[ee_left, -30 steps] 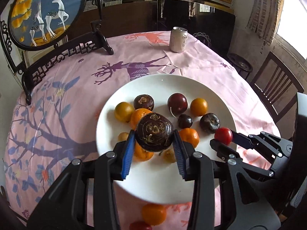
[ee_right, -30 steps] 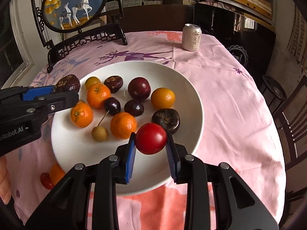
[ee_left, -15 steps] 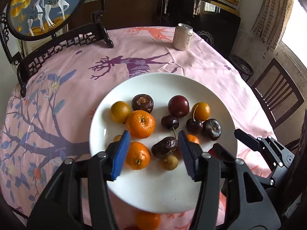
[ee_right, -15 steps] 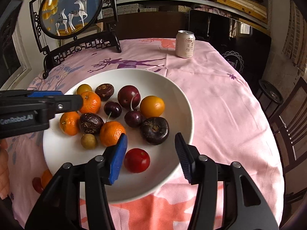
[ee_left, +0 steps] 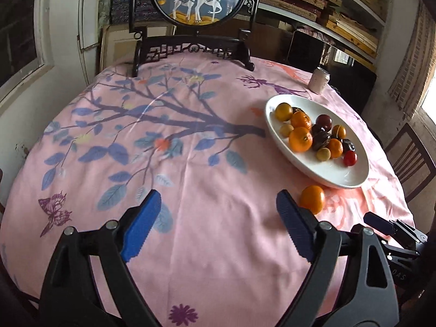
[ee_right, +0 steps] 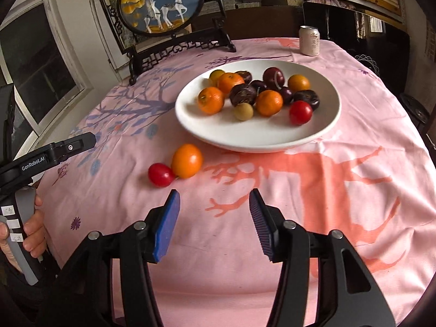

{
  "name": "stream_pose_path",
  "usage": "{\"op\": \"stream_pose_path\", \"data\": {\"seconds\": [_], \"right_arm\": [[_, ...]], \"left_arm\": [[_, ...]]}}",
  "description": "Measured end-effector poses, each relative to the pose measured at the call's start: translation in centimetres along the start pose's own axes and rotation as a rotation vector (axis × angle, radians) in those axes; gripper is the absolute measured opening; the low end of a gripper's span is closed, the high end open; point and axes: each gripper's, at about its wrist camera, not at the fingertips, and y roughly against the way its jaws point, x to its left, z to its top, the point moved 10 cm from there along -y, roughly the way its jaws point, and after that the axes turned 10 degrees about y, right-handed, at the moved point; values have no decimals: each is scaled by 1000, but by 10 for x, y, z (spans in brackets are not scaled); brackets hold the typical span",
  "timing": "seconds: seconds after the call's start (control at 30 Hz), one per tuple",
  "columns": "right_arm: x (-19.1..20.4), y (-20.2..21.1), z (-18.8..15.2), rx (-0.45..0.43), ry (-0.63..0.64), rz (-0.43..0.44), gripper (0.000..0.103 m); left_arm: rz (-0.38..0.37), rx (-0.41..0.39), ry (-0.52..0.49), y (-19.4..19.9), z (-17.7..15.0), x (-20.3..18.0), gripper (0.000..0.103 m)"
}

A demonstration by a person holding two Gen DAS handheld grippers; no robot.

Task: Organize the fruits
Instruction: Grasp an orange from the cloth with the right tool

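A white plate (ee_right: 324, 125) holds several fruits: oranges, dark plums, passion fruit and a red tomato (ee_right: 300, 112). It also shows in the left wrist view (ee_left: 343, 177). An orange (ee_right: 187, 160) and a red tomato (ee_right: 160, 174) lie on the pink cloth in front of the plate. The orange shows in the left wrist view (ee_left: 312, 199) beside my right finger. My right gripper (ee_right: 214, 223) is open and empty, near the table's front edge, short of the loose fruits. My left gripper (ee_left: 218, 226) is open and empty over bare cloth, left of the plate.
A drink can (ee_right: 309, 40) stands behind the plate. A round deer picture on a dark carved stand (ee_right: 163, 2) stands at the far edge. Wooden chairs (ee_left: 411, 160) stand to the right of the round table. The left gripper's body (ee_right: 46, 158) shows at the left.
Both grippers have opened, left the passion fruit and the red tomato on the plate, and pulled back toward the table's front edge. The left one has swung left.
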Motion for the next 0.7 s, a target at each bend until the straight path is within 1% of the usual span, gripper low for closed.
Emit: {"op": "stream_pose_path", "data": {"seconds": [0.1, 0.2, 0.3, 0.47, 0.5, 0.6, 0.7], "right_arm": [[16, -9, 10, -19, 25, -11, 53], [23, -25, 20, 0, 33, -13, 45], [22, -42, 30, 20, 27, -43, 42], [18, -68, 36, 54, -15, -37, 41], [16, -70, 37, 55, -25, -34, 38], [17, -61, 37, 36, -18, -22, 37], [16, -29, 33, -9, 27, -61, 37]], "left_arm": [[20, -30, -13, 10, -3, 9, 88], [-4, -24, -24, 14, -10, 10, 88], [-29, -13, -35, 14, -17, 8, 88], [-64, 1, -35, 15, -21, 5, 88], [-67, 3, -37, 15, -21, 3, 88], [-67, 12, -47, 13, -23, 0, 88], [-72, 32, -55, 8, -26, -6, 88]]}}
